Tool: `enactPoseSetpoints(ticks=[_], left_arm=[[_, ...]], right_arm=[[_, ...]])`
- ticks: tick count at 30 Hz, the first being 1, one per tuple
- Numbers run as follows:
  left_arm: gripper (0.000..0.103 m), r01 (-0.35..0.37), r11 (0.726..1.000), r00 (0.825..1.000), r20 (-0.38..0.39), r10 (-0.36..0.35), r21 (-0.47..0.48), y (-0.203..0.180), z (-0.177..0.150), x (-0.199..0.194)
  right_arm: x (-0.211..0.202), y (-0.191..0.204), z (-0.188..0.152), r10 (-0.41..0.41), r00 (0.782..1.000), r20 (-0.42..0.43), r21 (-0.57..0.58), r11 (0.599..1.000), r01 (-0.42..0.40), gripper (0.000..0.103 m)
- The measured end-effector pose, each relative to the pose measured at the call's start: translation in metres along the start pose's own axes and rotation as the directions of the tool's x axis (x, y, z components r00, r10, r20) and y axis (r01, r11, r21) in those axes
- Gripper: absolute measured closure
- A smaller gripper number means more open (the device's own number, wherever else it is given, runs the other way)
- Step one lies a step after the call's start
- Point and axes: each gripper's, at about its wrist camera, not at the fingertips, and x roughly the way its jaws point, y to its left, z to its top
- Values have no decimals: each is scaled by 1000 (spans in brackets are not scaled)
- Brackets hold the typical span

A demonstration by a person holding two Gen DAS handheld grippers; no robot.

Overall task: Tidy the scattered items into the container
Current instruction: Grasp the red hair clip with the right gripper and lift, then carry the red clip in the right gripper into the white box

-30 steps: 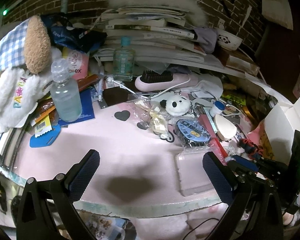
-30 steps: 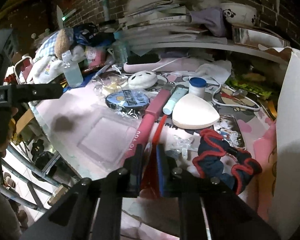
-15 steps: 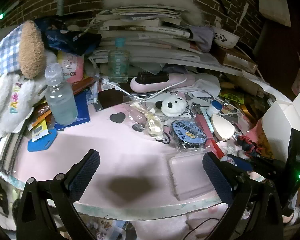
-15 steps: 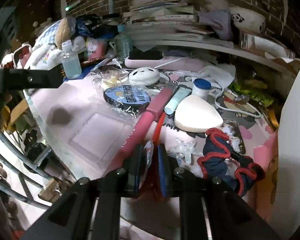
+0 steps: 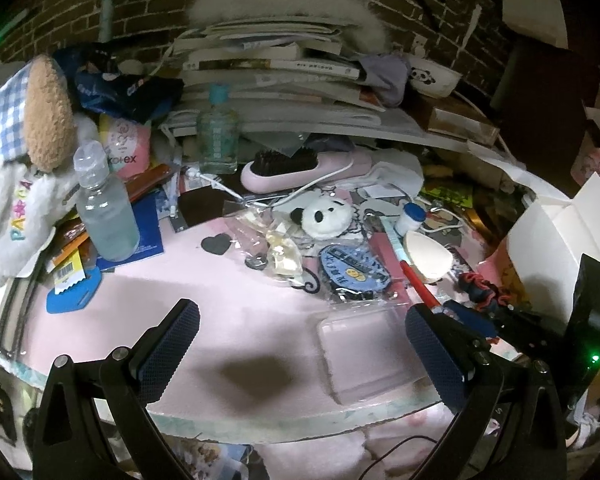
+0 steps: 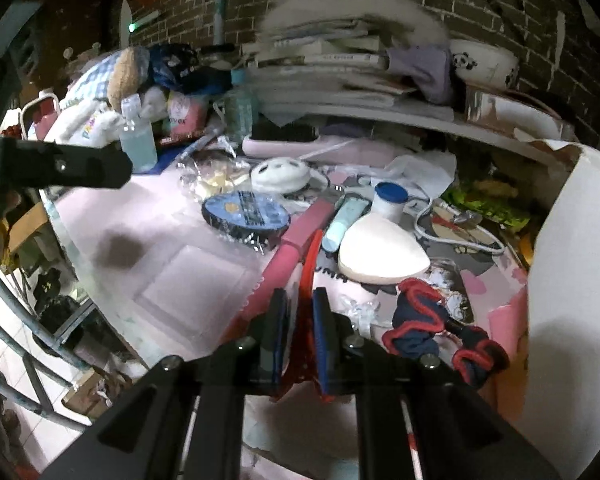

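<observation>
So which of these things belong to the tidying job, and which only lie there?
Job:
right gripper, shut on red pen
white box, likely the container
scrunchie
teardrop sponge
blue-capped jar
left gripper, open

Lying about:
book stack
panda bowl
plush toy

Both wrist views look low from the desk's (image 5: 236,300) front edge toward the brick wall, the right one nearer the right corner, sharing the cluttered middle around the blue pouch (image 5: 354,272) (image 6: 246,210).
</observation>
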Motion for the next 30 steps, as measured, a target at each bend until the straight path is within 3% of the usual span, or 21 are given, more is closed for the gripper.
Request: enactPoseSetpoints(ticks=[6, 13, 16, 18, 20, 24, 30], left_arm=[[0, -19, 1000, 1000, 3, 19, 9, 1, -1, -2], [0, -9, 1000, 1000, 0, 9, 5, 2, -4, -4], [0, 13, 1000, 1000, 0, -13, 13, -2, -4, -2], [0, 24, 999, 1000, -2, -24, 23, -7, -3, -1], [0, 36, 999, 999, -7, -36, 33, -12, -2, 1], [0, 65, 997, 998, -20, -64, 48, -21, 0, 8], [0, 106, 992, 994, -19, -105, 65, -37, 6, 14]], right_arm=[[-20, 10, 16, -9, 995, 96, -4, 1000, 9, 93], [-56, 14, 43, 76, 979, 187, 18, 997, -80, 93], [-84, -4, 56, 116, 972, 202, 31, 992, -125, 93], [-106, -26, 65, 104, 974, 202, 37, 993, -114, 93], [-127, -52, 70, 66, 982, 175, 43, 996, -75, 93], [-150, -107, 71, 50, 998, 31, 108, 993, -53, 93], [-141, -164, 61, 81, 987, -141, 202, 978, -52, 93]])
